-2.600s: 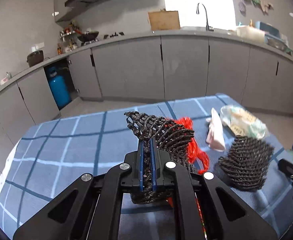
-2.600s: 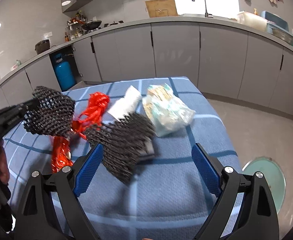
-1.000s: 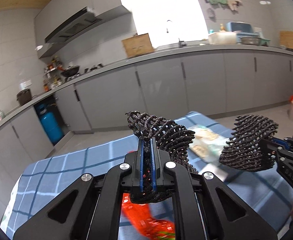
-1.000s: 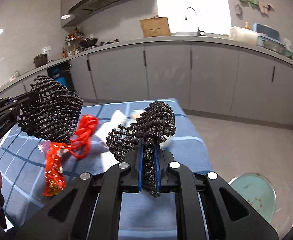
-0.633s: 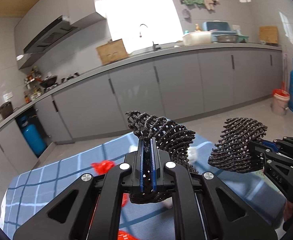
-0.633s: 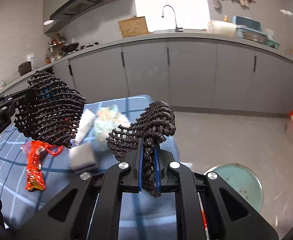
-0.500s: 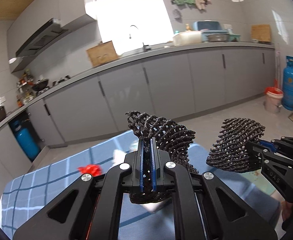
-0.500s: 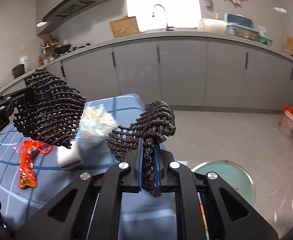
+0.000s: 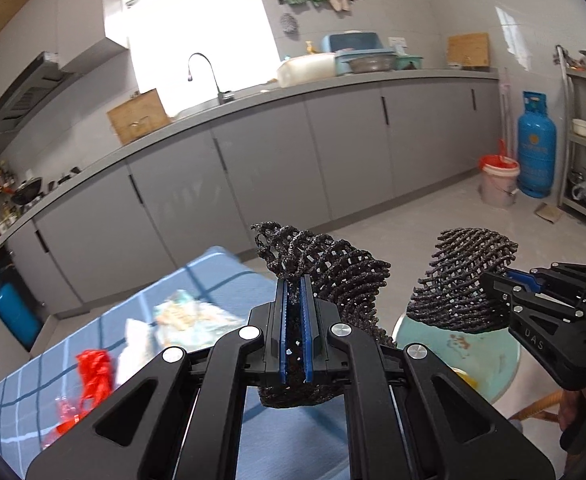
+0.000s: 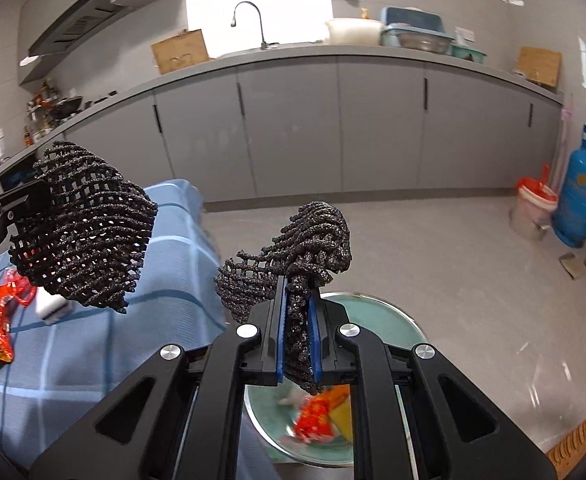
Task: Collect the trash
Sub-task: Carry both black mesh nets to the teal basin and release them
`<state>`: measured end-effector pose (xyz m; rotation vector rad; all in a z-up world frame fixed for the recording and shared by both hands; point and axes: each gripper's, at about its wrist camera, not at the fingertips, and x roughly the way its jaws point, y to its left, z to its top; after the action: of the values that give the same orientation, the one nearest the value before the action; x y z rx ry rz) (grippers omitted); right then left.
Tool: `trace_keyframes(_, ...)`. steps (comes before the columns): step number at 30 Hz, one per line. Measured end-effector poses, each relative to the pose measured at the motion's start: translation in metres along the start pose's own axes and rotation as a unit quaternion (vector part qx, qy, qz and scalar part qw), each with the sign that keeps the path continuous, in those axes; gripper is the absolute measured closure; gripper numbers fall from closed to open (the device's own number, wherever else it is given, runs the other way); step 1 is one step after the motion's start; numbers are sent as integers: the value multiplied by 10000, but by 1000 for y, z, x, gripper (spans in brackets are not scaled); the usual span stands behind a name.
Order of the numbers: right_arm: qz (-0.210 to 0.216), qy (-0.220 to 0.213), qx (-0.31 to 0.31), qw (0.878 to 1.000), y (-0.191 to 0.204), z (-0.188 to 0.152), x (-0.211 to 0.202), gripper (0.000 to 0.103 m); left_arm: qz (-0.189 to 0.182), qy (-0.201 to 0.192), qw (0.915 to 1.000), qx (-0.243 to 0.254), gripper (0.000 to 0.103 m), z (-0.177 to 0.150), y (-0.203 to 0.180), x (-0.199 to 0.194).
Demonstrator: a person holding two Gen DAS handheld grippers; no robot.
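Each tongs is clamped on a black foam net: left tongs (image 9: 293, 344) on one net (image 9: 333, 276), right tongs (image 10: 299, 344) on the other net (image 10: 293, 252) above the green bin (image 10: 377, 316). They look light, soft and springy; pinched at the bunched edge seems best.

surface: blue checked table (image 9: 221, 276) | on it: red wrapper (image 9: 93, 372), white packet (image 9: 135, 344), crinkled bag (image 9: 185, 316)

Right tool (image 10: 297, 312) closed on black mesh (image 10: 293, 248), both tools swung from table (image 10: 93, 340) toward green bin (image 10: 377, 320)
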<state>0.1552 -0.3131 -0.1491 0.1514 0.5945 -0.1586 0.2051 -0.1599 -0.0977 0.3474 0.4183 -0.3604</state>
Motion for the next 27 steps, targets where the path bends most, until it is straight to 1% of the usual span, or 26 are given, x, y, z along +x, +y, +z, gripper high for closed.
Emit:
trace_keyframes(8, -307, 210, 187, 9991, -35, -16, 11, 91, -341, 102, 9990, 254, 96, -4, -42, 22)
trace_keyframes(13, -404, 347, 226, 9983, -47, -26, 21, 91, -580, 207, 9973, 408, 96, -7, -65, 34)
trace_keyframes(19, -510, 470, 265, 9972, -58, -33, 32, 91, -726, 391, 9945, 640, 95, -15, -86, 50)
trace_keyframes(21, -557, 502, 273, 9968, -62, -36, 36, 88, -754, 464, 9937, 694, 94, -19, -90, 55)
trace_keyframes(22, -558, 523, 289, 9966, -63, -38, 37, 88, -758, 484, 9934, 709, 90, -20, -91, 57)
trace_keyframes(23, -563, 560, 311, 9964, -65, -40, 39, 85, -778, 520, 9929, 729, 83, -21, -92, 59)
trace_keyframes(24, -548, 602, 335, 9961, -66, -42, 41, 71, -769, 535, 9929, 736, 61, -22, -92, 60)
trace_keyframes(25, -552, 609, 340, 9960, -67, -44, 43, 64, -702, 529, 9934, 737, 42, -22, -92, 60)
trace_keyframes(26, -563, 619, 339, 9959, -67, -44, 44, 57, -648, 468, 9942, 721, 40, -21, -90, 59)
trace_keyframes(27, -557, 643, 355, 9957, -68, -45, 45, 57, -638, 449, 9944, 718, 40, -21, -89, 59)
